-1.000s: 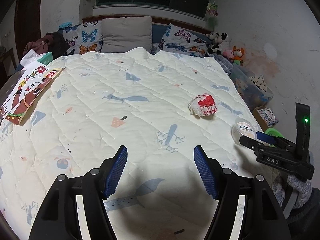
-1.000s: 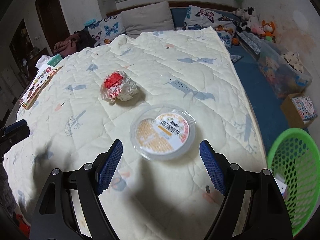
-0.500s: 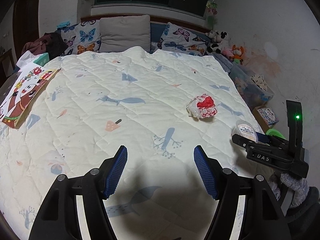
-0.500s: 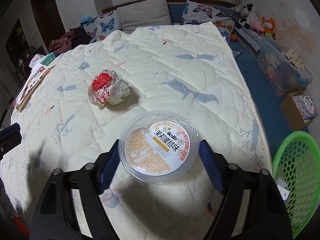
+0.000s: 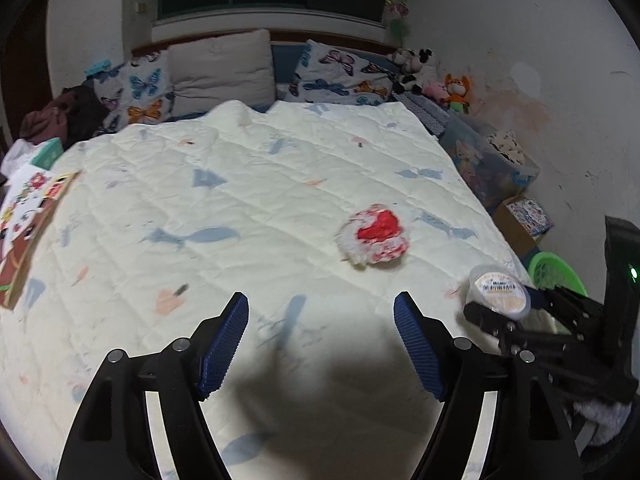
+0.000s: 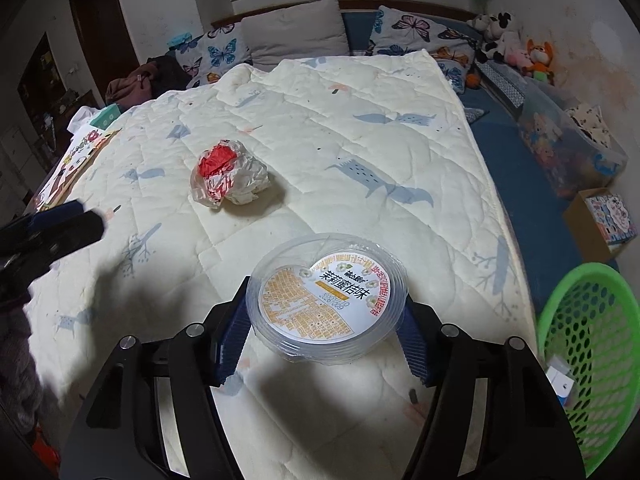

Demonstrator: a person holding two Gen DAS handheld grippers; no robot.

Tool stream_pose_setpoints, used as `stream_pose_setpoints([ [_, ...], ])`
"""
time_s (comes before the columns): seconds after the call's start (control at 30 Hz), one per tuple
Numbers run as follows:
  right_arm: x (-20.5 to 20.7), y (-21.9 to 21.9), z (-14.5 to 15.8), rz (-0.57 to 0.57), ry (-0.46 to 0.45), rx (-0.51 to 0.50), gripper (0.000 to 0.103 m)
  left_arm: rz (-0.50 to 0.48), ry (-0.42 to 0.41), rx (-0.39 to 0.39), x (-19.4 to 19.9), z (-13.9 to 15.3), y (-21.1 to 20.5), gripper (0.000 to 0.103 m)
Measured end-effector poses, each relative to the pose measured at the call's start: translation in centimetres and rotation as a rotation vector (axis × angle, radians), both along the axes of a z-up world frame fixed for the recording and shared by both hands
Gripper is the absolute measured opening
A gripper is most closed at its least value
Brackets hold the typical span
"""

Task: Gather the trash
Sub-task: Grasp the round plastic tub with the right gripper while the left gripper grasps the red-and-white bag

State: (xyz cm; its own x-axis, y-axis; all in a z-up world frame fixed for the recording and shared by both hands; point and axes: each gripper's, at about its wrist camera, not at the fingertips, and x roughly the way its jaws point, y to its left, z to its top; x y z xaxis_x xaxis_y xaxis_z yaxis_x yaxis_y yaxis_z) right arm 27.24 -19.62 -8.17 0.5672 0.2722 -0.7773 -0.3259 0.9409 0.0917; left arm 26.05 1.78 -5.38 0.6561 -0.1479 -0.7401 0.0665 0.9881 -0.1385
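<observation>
Bed [image 6: 360, 128], the biggest thing here: cream quilt with blue bird prints, pillows at the far end, a picture book [image 5: 28, 236] at its left edge.

Green basket [image 6: 580, 344] on the floor off the bed's right side, near your right tongs. Perforated wall. A small white box [image 6: 560, 380] lies inside; what else it holds is too cut off to tell.

Clear storage bin [image 6: 568, 148] along the right wall, packed with toys.

Crumpled wrapper [image 6: 230, 178], white with red, on the quilt mid-bed, clear of both tongs. Roughly ball-shaped, no real long axis.

Round clear plastic tub [image 6: 326, 300], lid up, tilted slightly toward the camera. Its printed label reads upside down to you. It sits between the pads of your right tongs [image 6: 324, 340], raised off the quilt at the near right edge of the bed; the jaws are closing and the pads press its rim.

Your left tongs [image 5: 322, 344]: released, jaws opening, only quilt between them, aimed short of the wrapper.
</observation>
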Motion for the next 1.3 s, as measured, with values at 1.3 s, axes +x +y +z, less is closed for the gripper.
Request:
stream_pose_setpoints([
  [1.3,-1.4,-2.6,0.1,-0.011,0.013,0.019,0.066,-0.023,0.068,-0.058,9.4,-4.1,-4.2,0.058],
])
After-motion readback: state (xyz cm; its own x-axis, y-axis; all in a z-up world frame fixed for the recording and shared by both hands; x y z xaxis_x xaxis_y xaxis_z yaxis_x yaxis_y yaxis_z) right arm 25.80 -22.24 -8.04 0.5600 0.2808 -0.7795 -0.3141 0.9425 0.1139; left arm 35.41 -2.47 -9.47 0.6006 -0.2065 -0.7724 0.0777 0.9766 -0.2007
